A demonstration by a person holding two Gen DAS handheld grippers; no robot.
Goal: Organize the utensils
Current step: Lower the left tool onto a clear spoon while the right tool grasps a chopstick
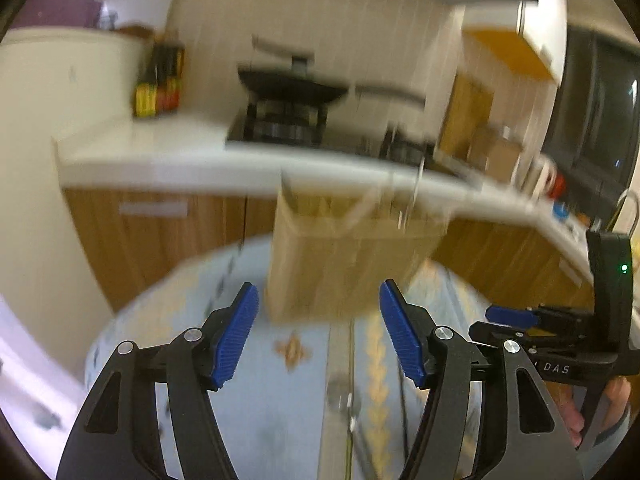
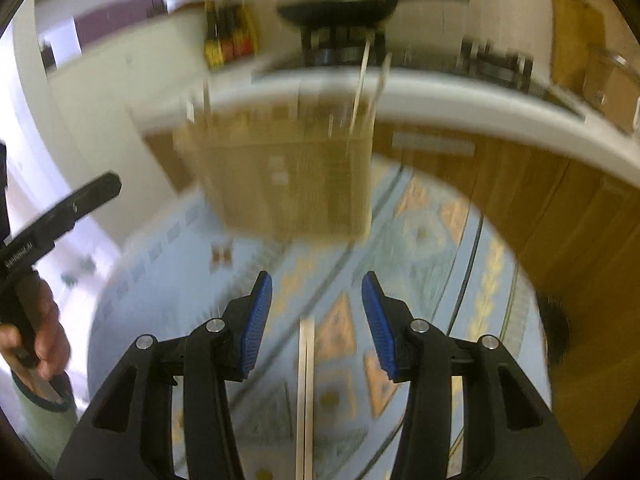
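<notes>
Both views are heavily motion-blurred. The left gripper (image 1: pixel 319 334) is spread wide, its blue ribbed pads (image 1: pixel 234 336) apart with nothing between them. The right gripper (image 2: pixel 317 326) is likewise parted wide and empty; it also appears at the right edge of the left wrist view, held in a hand (image 1: pixel 616 408). The wooden utensil holder (image 1: pixel 340 256) stands upright on the blue patterned tablecloth (image 1: pixel 264 400), ahead of both grippers and apart from their fingertips. It is a box-shaped caddy with compartments; a few thin utensils (image 2: pixel 362 84) stand in it and rise above its rim, too blurred to identify by type. On the cloth in front of the right gripper lies a pale, narrow strip (image 2: pixel 306 380), possibly a pair of chopsticks; it cannot be confirmed. Beyond the table runs a white kitchen counter (image 1: pixel 168 160) over wood-fronted cabinets (image 2: pixel 560 208), with a black frying pan (image 1: pixel 292 86) on a gas burner and bottles (image 1: pixel 160 80) beside it.
</notes>
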